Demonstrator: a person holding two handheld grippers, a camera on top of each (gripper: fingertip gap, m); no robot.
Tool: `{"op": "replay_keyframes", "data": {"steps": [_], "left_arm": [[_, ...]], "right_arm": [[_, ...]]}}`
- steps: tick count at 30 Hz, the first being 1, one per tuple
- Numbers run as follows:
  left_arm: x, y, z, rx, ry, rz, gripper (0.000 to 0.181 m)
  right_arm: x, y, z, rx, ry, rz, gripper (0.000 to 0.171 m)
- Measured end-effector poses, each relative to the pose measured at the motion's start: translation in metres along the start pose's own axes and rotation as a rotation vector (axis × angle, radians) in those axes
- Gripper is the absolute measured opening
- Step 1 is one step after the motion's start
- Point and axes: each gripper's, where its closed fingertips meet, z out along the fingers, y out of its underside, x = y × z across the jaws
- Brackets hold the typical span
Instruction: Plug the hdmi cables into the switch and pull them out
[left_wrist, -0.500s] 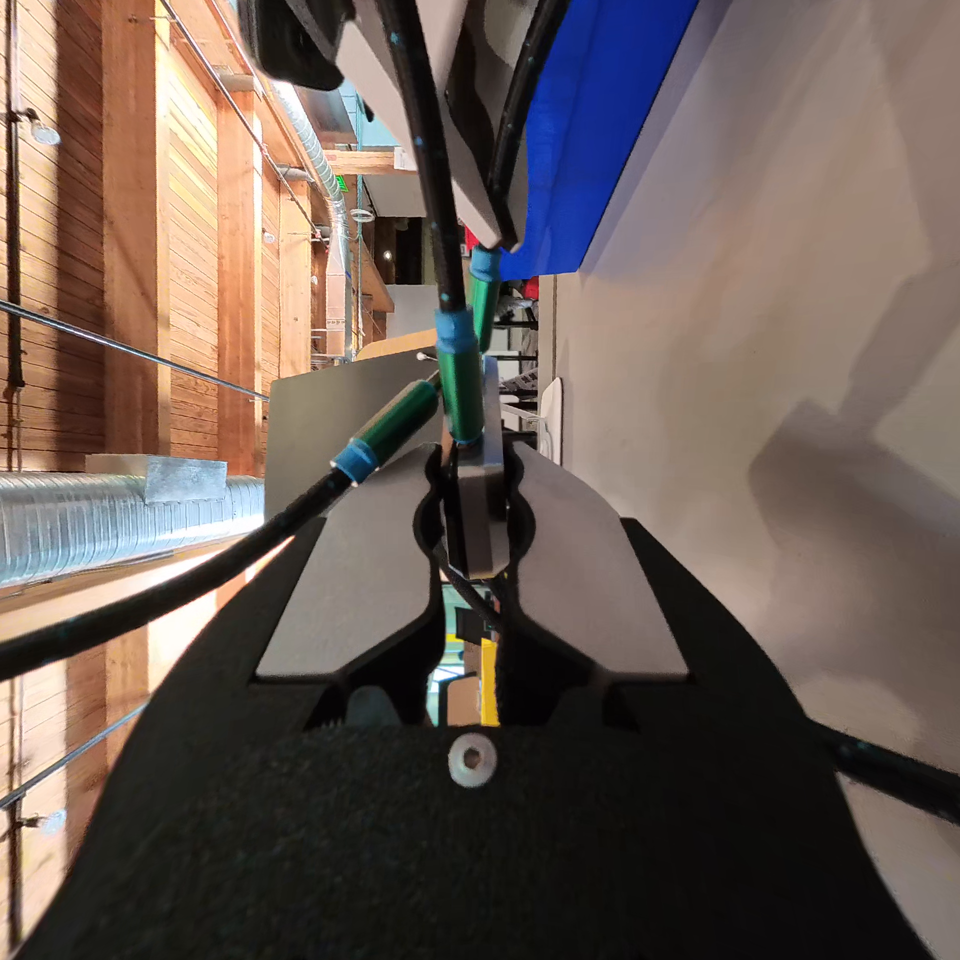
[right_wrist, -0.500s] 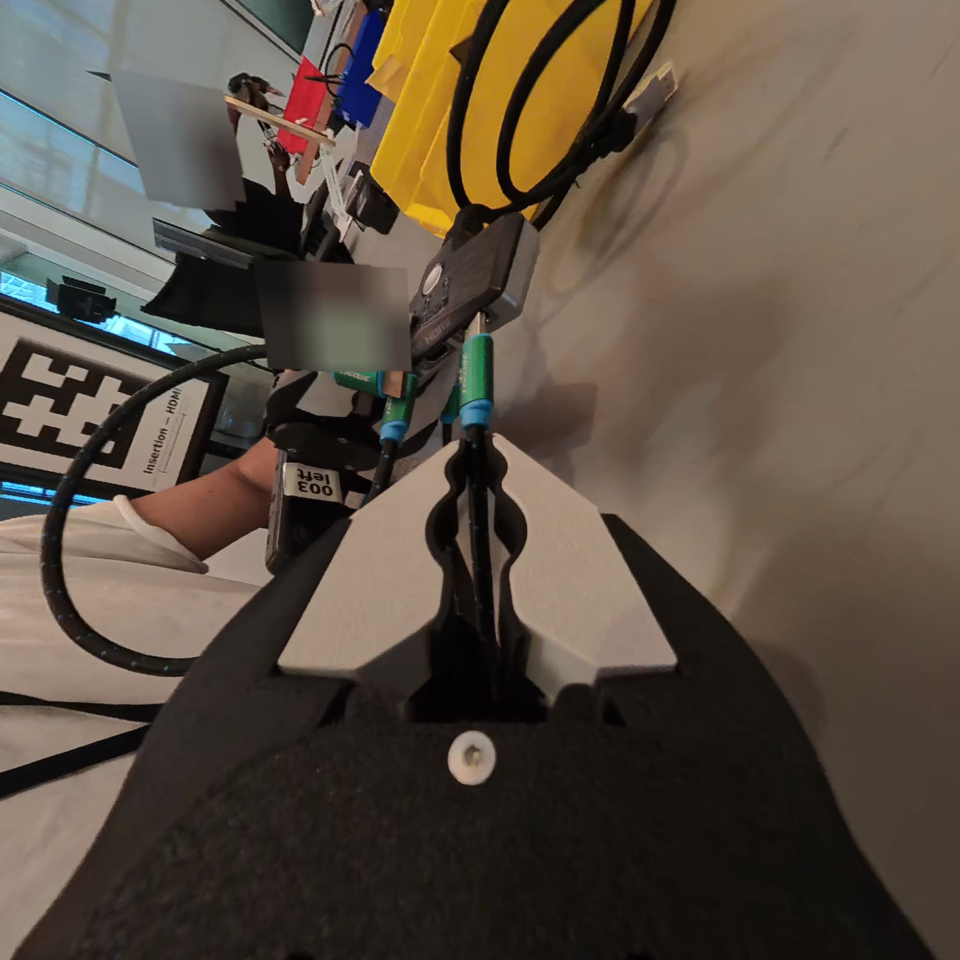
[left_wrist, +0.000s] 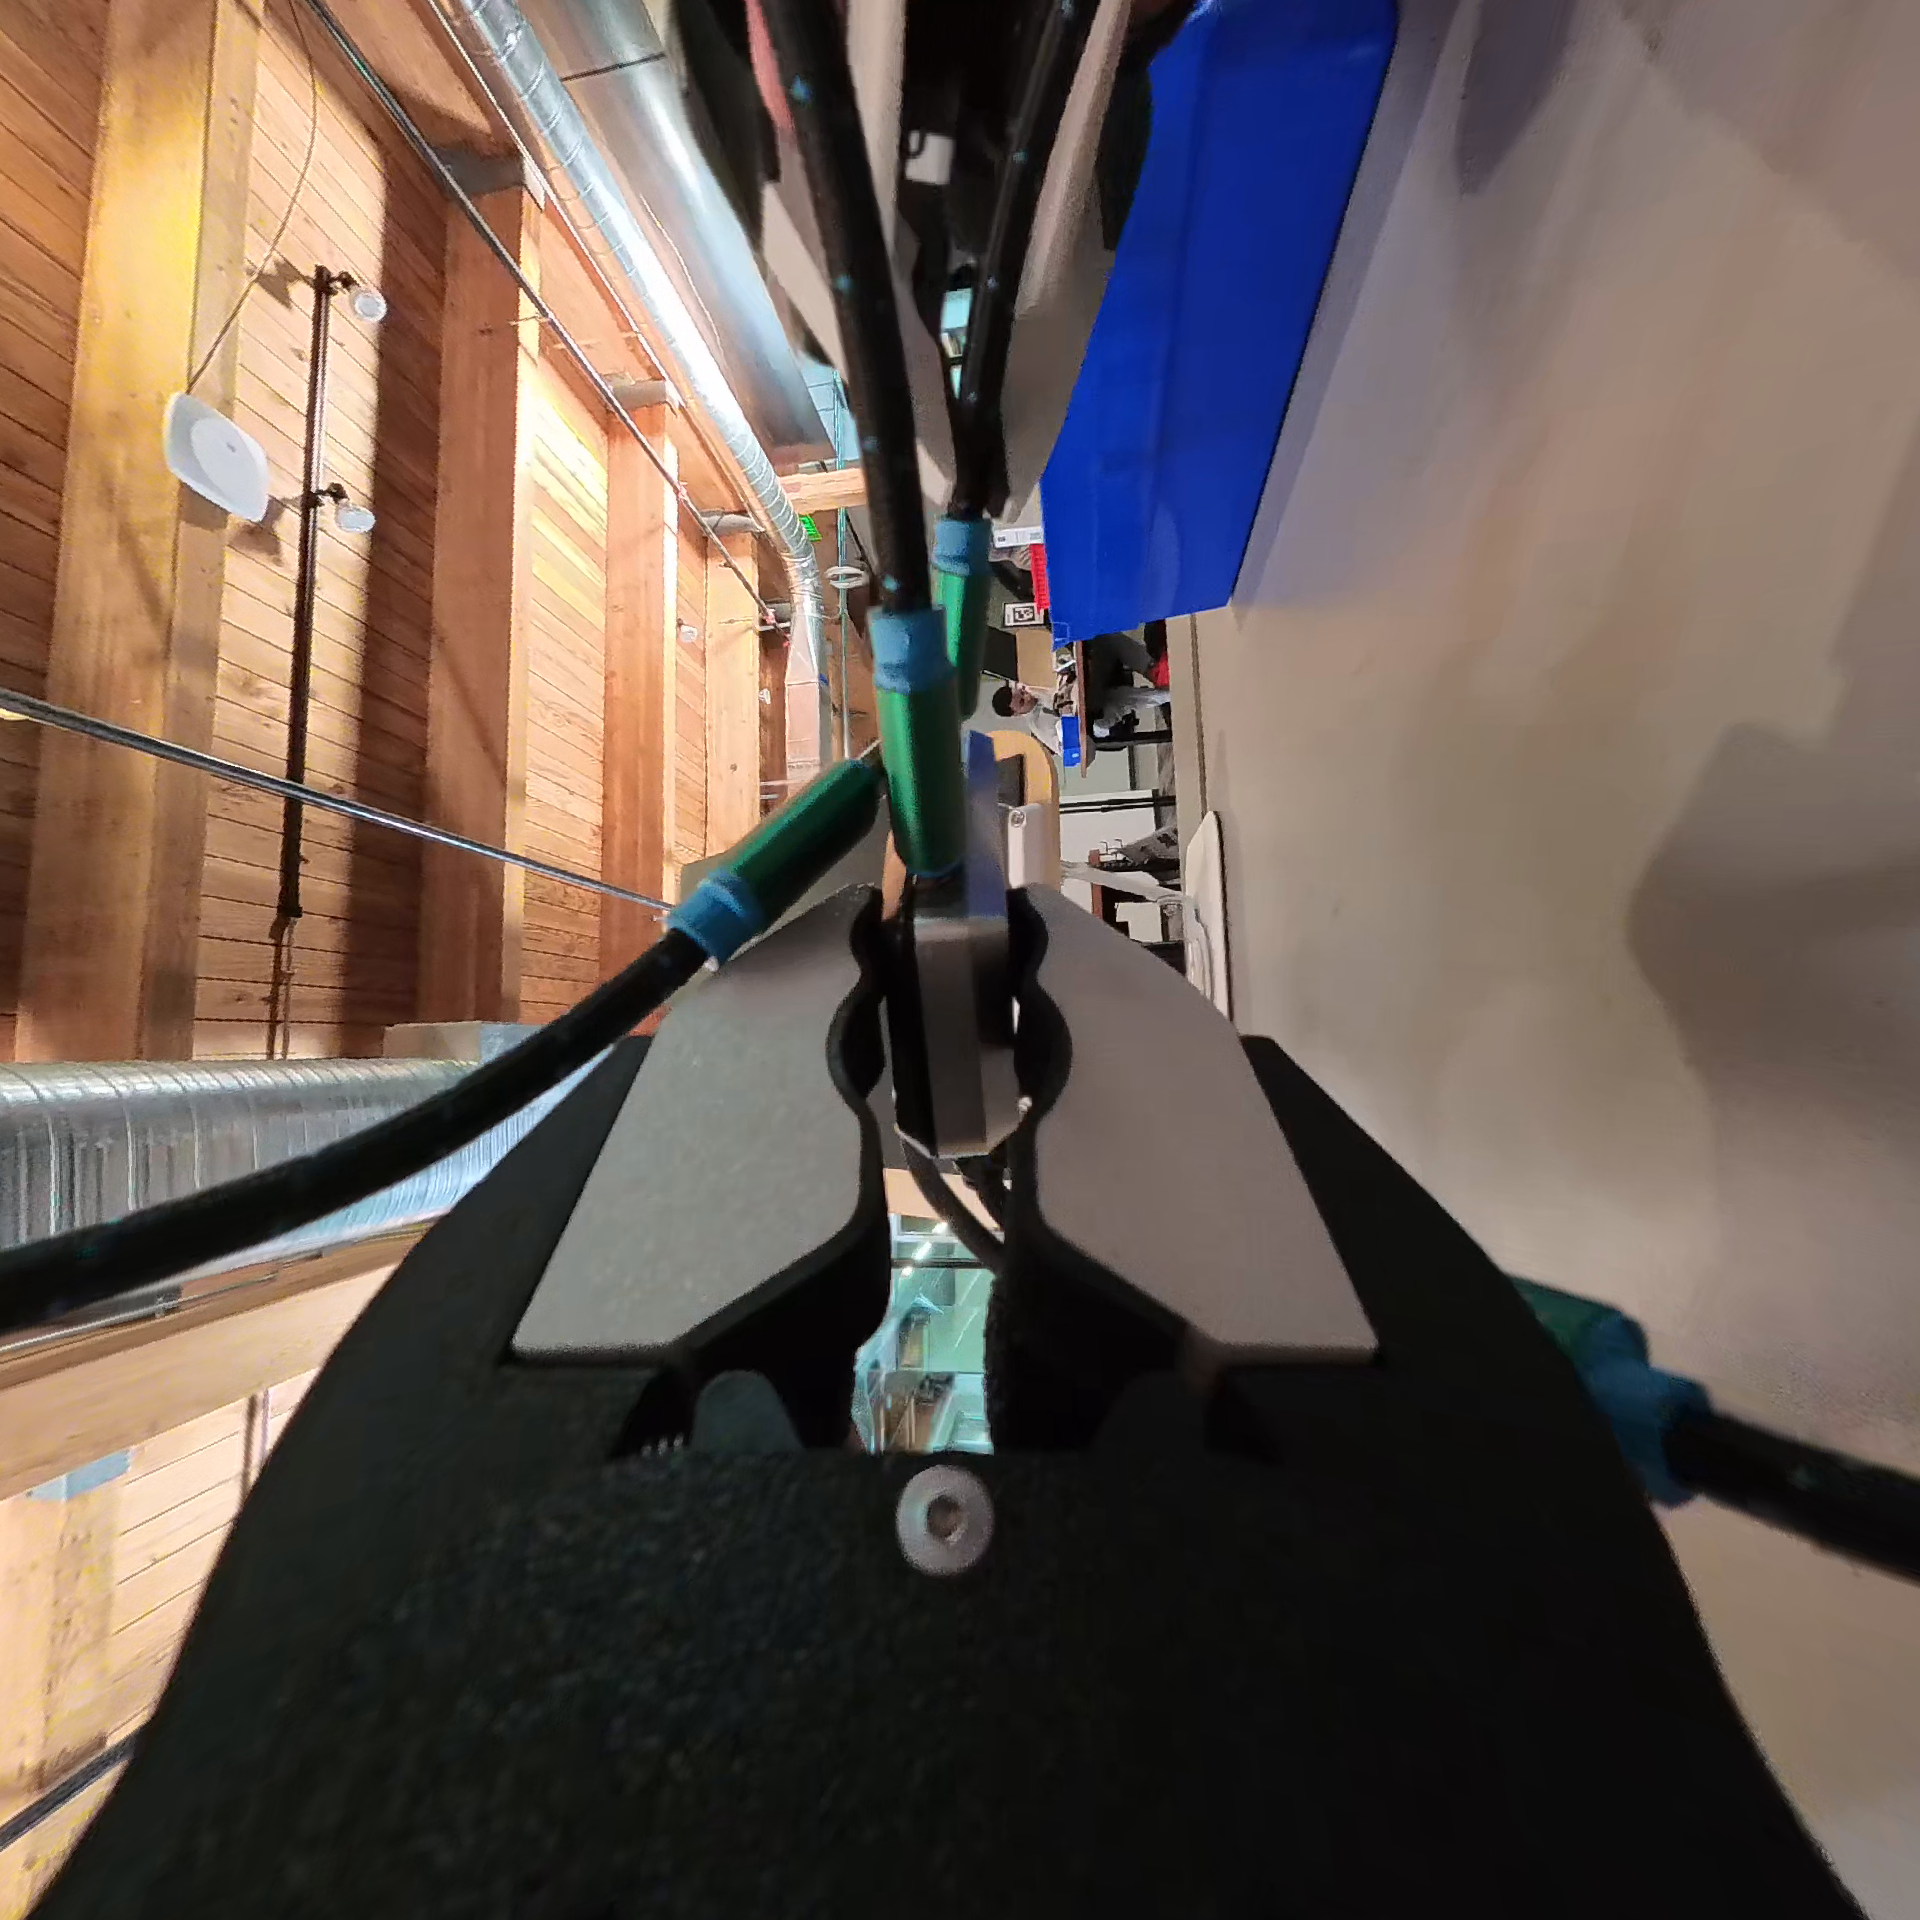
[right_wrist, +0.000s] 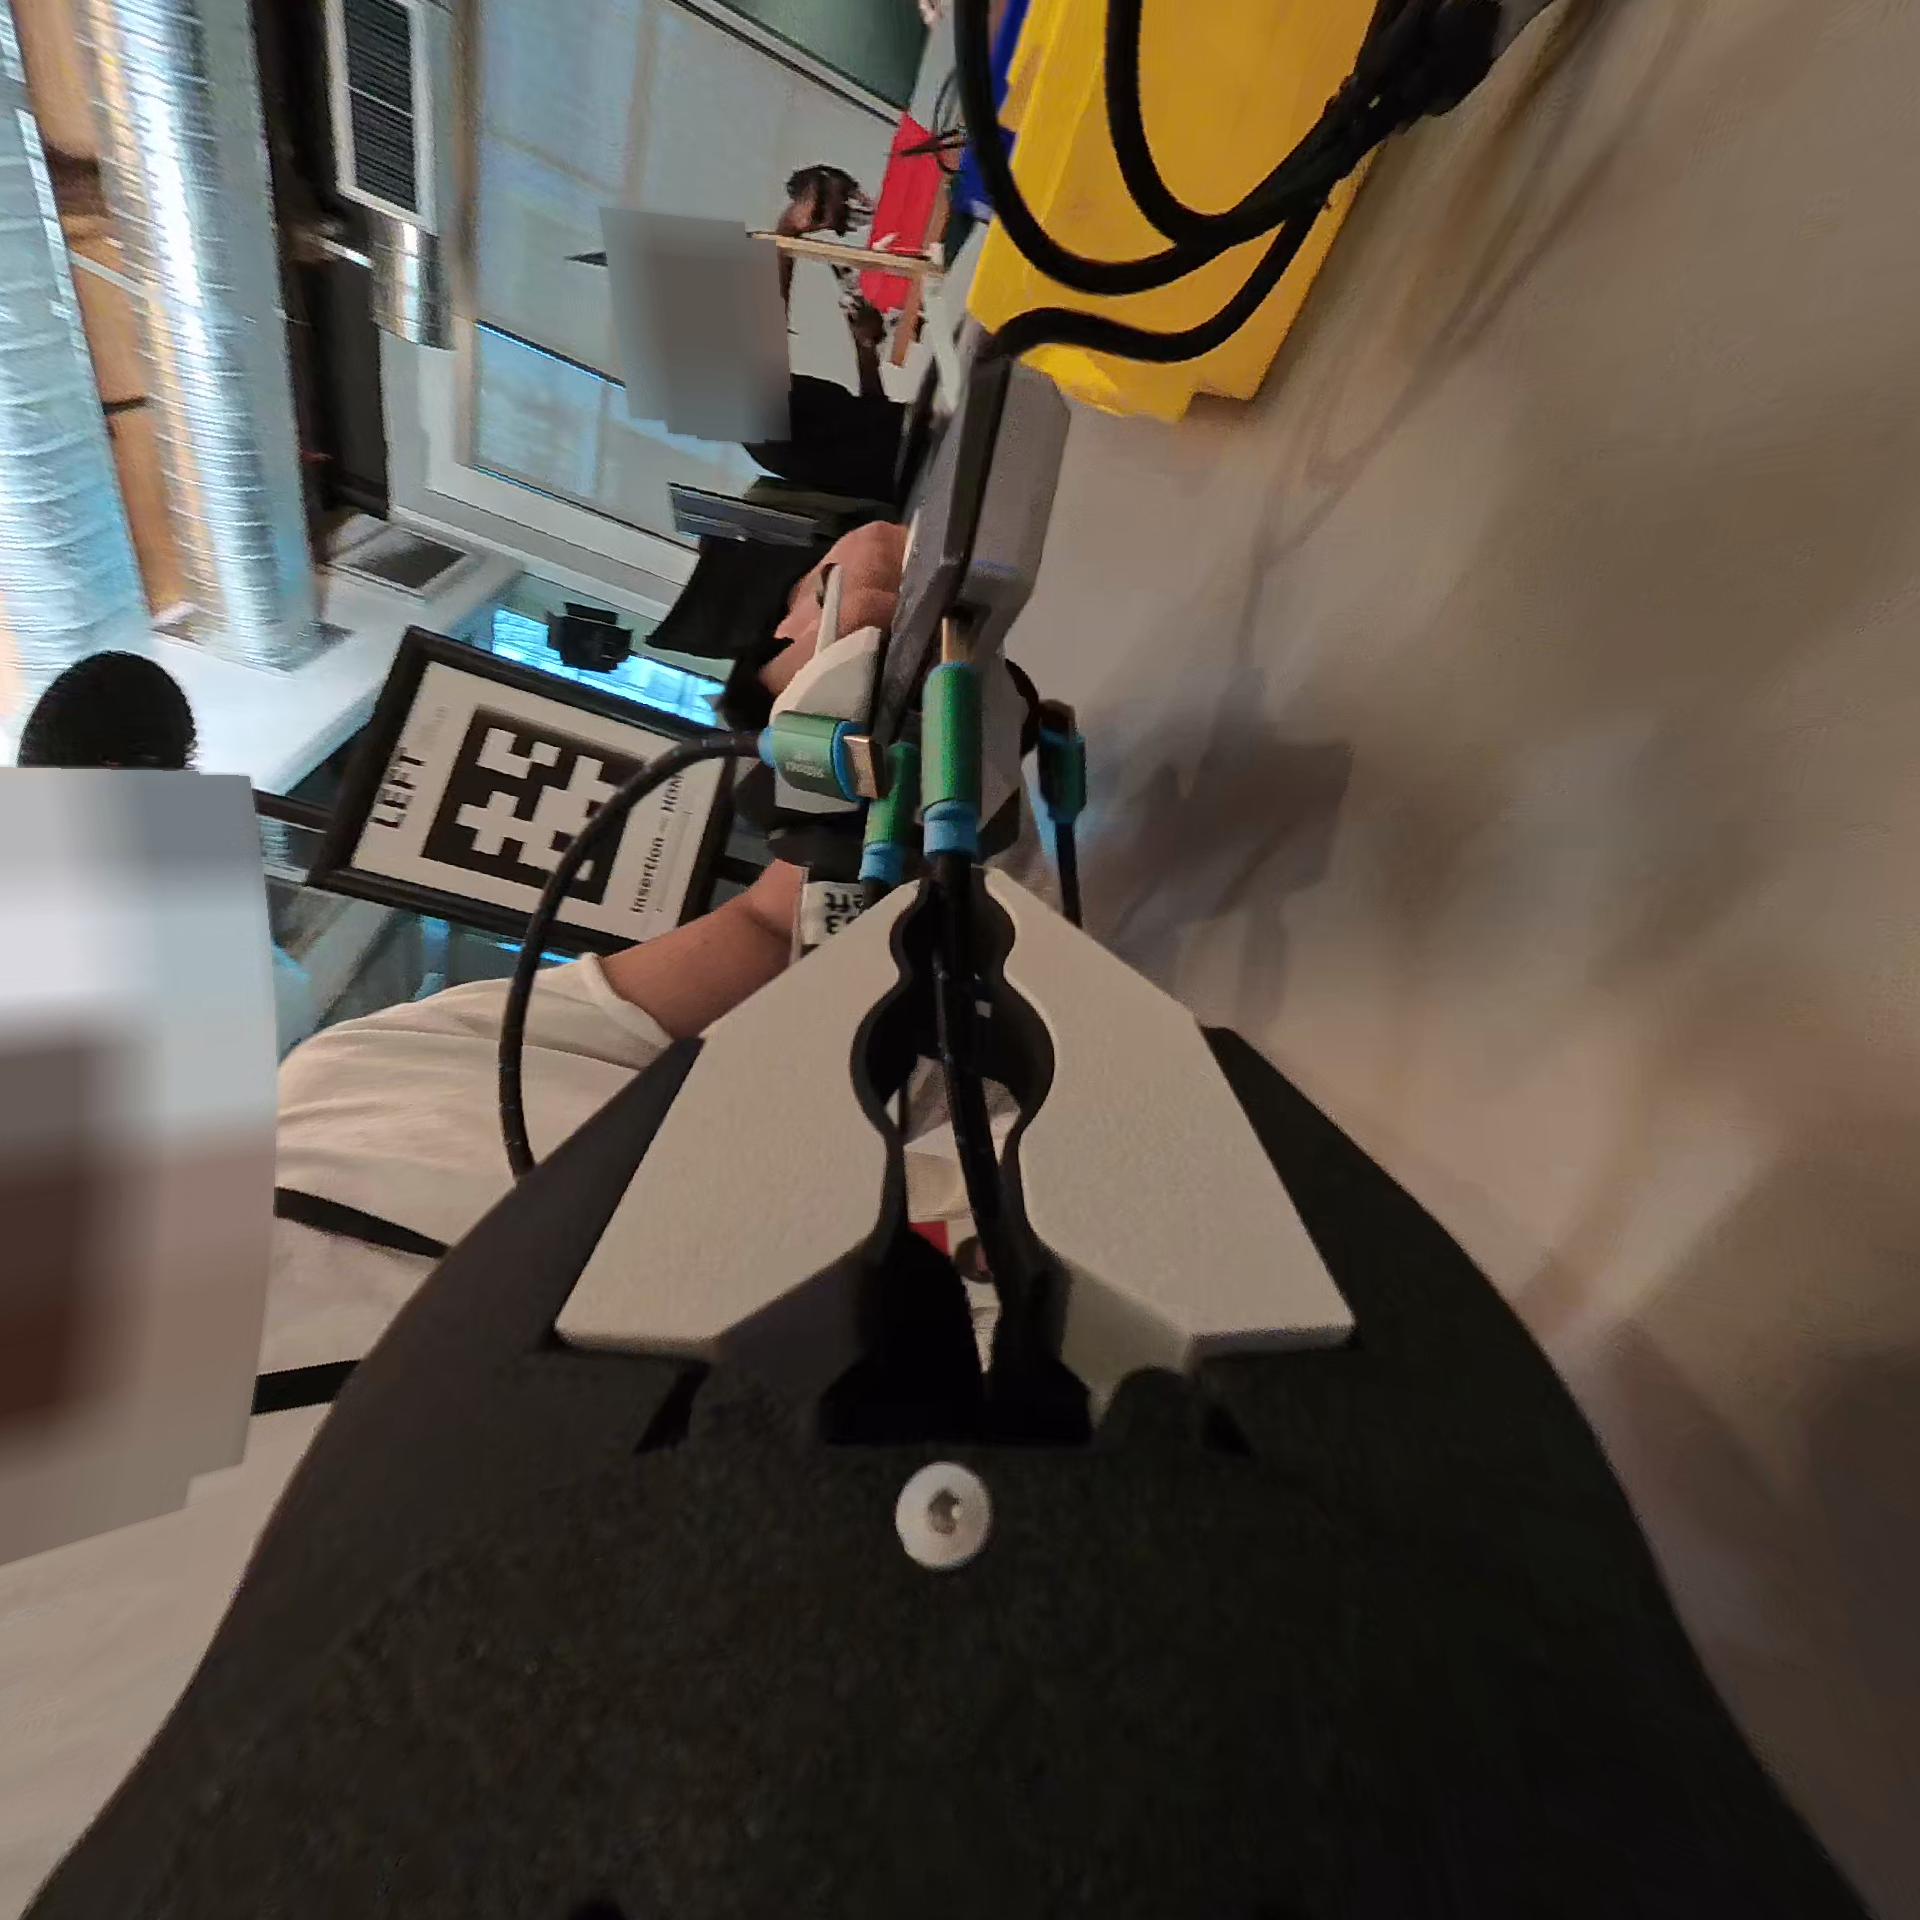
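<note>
My left gripper (left_wrist: 951, 1023) is clenched on the flat grey HDMI switch box (left_wrist: 951, 1039), holding it edge-on between the pale grey fingers (left_wrist: 727, 1122), up off the beige tabletop (left_wrist: 1558, 727). Two green-sleeved HDMI plugs with blue collars (left_wrist: 914, 769) sit at the box's far end, and another of the same make (left_wrist: 805, 831) angles off to one side on its black braided cable. My right gripper (right_wrist: 951, 914) is clamped on the black braided cable (right_wrist: 961, 1060) just behind its green plug (right_wrist: 951, 738), whose metal tip meets the port edge of the switch; I cannot tell how deep it sits. A loose plug (right_wrist: 821, 764) hangs just beside it. A yellow bin (right_wrist: 1174, 187) rests on the table beyond; a blue bin (left_wrist: 1195, 343) shows in my left view.
</note>
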Motion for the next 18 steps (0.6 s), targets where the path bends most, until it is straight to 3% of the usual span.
{"op": "replay_keyframes", "data": {"steps": [18], "left_arm": [[0.003,-0.009,-0.02,0.108,-0.046,0.14,0.021]], "right_arm": [[0.0,0.015,0.006,-0.033,-0.148,0.093,0.004]]}}
